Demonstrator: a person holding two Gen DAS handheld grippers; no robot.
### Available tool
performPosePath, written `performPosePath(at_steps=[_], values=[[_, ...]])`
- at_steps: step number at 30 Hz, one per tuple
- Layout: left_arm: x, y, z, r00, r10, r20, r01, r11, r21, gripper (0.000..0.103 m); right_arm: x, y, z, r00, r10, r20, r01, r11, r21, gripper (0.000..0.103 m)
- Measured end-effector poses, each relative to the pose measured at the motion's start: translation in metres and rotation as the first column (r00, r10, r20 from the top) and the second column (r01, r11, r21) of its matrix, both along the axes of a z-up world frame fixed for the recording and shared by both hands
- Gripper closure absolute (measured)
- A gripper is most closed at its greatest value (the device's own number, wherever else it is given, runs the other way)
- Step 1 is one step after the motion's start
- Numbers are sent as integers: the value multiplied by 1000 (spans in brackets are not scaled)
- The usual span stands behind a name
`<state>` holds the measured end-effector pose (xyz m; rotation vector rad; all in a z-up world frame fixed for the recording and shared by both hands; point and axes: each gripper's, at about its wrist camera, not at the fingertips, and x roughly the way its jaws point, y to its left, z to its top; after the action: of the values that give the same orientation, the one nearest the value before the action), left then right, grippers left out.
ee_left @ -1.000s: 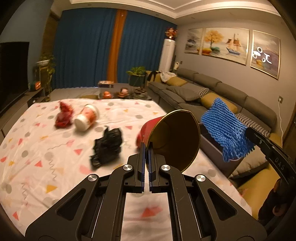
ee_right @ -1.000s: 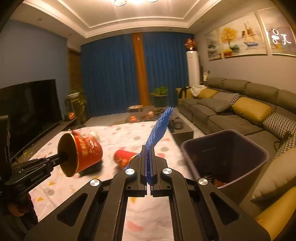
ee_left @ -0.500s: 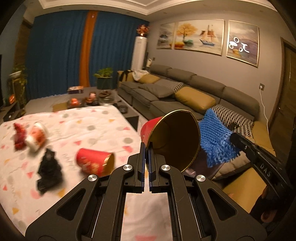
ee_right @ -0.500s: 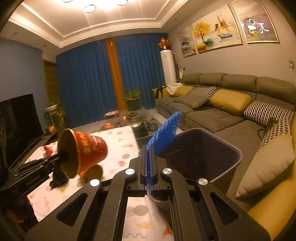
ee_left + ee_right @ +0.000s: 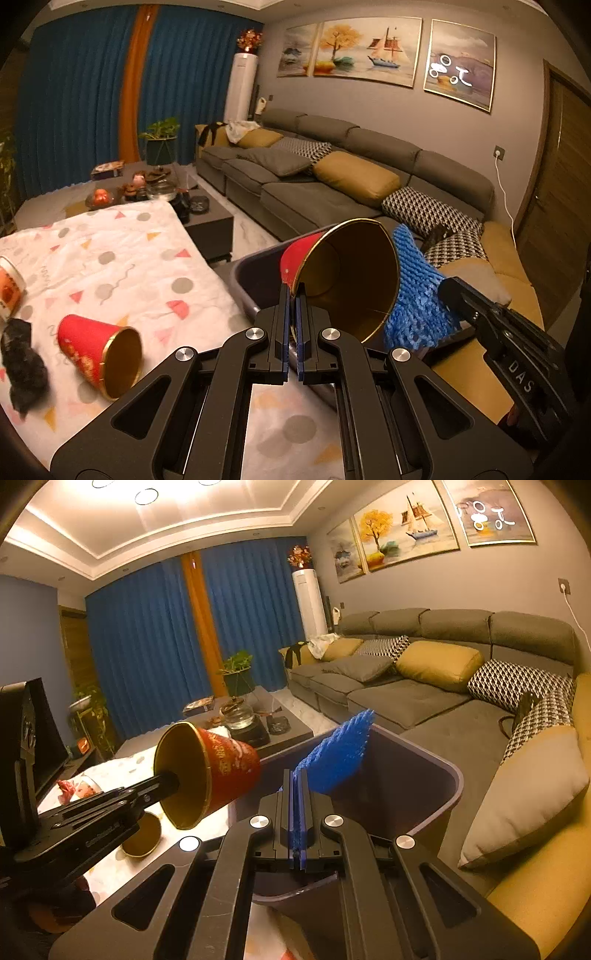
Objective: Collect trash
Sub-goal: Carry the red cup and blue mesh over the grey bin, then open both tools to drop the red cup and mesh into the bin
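**Both grippers hold trash over the bin**

A red paper cup (image 5: 347,280) with a gold lining is pinched by its rim in the closed left gripper (image 5: 293,295), tilted above the near edge of the dark bin (image 5: 439,775). The right gripper (image 5: 298,782) is clamped on blue foam netting (image 5: 338,753) over the bin's opening. Only the left wrist view shows a second red cup (image 5: 99,356) and a black crumpled scrap (image 5: 24,363) lying on the patterned tablecloth (image 5: 129,258).

My left claw (image 5: 292,295) and right claw (image 5: 298,786) were both clamped tight, pointing gently downward, side by side.
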<state>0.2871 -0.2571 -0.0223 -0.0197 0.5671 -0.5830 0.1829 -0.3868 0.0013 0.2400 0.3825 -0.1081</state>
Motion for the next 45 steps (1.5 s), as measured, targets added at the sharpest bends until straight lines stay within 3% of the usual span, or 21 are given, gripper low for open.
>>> performPosePath(at_steps=[13, 39, 41, 43, 45], values=[[12, -21, -22, 997, -53, -51, 54, 998, 28, 101, 4, -7, -11, 999, -30, -24, 31, 999, 27, 100], [19, -36, -36, 991, -98, -95, 101, 994, 36, 100, 13, -18, -18, 997, -49, -62, 52, 997, 56, 100], [17, -37, -36, 990, -104, -96, 108, 993, 41, 97, 13, -18, -19, 996, -53, -67, 57, 997, 54, 98], [17, -37, -37, 989, -108, -96, 113, 993, 43, 84, 12, -20, -21, 996, -59, -70, 63, 996, 62, 91], [16, -36, -36, 991, -96, -88, 100, 994, 49, 69, 10, -22, -21, 996, -67, -66, 71, 995, 69, 70]])
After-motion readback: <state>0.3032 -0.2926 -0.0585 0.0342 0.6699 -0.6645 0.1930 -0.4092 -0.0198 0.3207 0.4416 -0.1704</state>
